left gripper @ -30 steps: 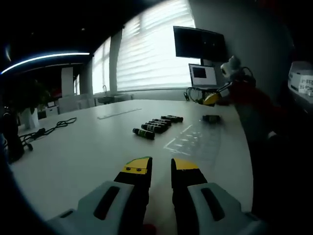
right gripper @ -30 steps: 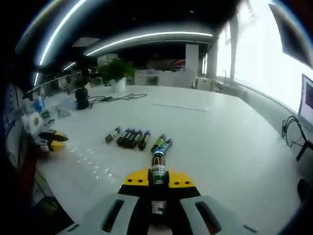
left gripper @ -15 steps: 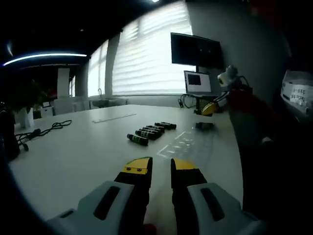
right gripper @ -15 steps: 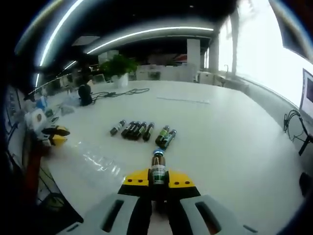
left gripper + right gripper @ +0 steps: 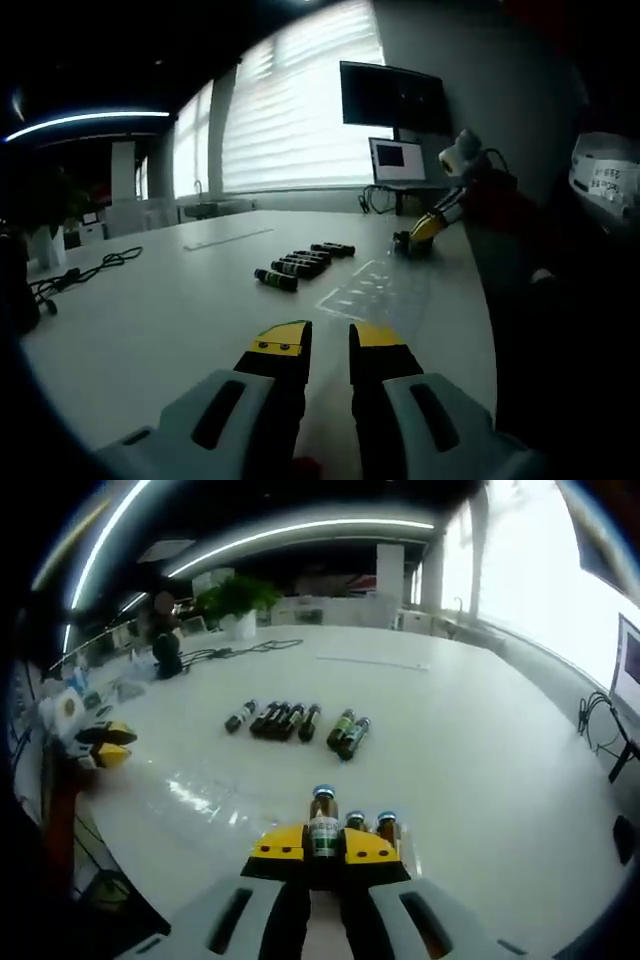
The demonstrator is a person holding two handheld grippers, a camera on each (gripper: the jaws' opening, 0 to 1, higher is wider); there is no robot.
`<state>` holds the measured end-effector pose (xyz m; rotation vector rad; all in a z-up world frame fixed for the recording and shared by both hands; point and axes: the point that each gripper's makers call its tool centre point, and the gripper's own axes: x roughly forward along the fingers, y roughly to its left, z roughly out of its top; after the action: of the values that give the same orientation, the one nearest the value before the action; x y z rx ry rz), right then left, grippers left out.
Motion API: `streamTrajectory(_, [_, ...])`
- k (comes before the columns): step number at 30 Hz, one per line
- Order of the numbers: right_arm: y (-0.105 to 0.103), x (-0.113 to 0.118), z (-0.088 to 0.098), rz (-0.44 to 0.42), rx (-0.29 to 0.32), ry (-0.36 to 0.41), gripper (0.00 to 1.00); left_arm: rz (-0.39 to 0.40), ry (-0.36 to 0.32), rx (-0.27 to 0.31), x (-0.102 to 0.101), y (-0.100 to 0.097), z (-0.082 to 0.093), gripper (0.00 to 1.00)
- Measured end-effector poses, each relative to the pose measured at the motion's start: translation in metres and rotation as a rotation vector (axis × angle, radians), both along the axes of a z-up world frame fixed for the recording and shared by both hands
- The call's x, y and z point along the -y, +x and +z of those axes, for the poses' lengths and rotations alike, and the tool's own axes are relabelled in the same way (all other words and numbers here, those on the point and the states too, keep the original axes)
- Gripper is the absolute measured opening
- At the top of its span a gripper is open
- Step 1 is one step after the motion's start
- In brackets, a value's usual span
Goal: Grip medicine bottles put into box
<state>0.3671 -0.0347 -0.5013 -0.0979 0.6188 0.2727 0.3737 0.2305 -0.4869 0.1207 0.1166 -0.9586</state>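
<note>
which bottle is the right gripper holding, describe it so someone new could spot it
On the big white table, skip the row of bottles lying on their sides and look at the near edge. The held bottle stands upright between the yellow tips of the right gripper; two loose upright bottles stand right beside it.
</note>
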Motion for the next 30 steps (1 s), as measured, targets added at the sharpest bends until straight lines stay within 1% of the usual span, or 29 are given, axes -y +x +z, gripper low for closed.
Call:
streamTrajectory(2, [-0.001,-0.001,-0.001,-0.004,-0.001,-0.004,0.07,-0.005,0.003,0.003,0.001,-0.001,0.0,0.09])
streamTrajectory(5, [-0.001,0.001,-0.005,-0.024,-0.008,-0.04,0.07,0.0,0.012,0.01,0.001,-0.001,-0.001,0.09])
streamTrajectory(8, [-0.002,0.0,-0.008,-0.027,-0.015,-0.044,0.07,-0.003,0.019,0.012,0.001,-0.001,-0.002,0.09])
streamTrajectory(15, [-0.001,-0.003,-0.012,-0.027,-0.027,-0.058,0.07,0.006,0.014,0.009,0.001,0.0,-0.002,0.09])
streamTrajectory(21, [0.0,-0.001,-0.013,-0.033,-0.024,-0.083,0.08,0.008,0.015,0.007,0.001,0.001,-0.002,0.09])
streamTrajectory(25, [0.001,0.0,-0.012,-0.034,-0.009,-0.109,0.08,0.009,0.019,0.008,0.002,0.001,-0.003,0.09])
streamTrajectory(30, [0.002,-0.002,-0.012,-0.018,-0.006,-0.101,0.09,0.01,0.023,0.008,0.002,0.001,-0.003,0.09])
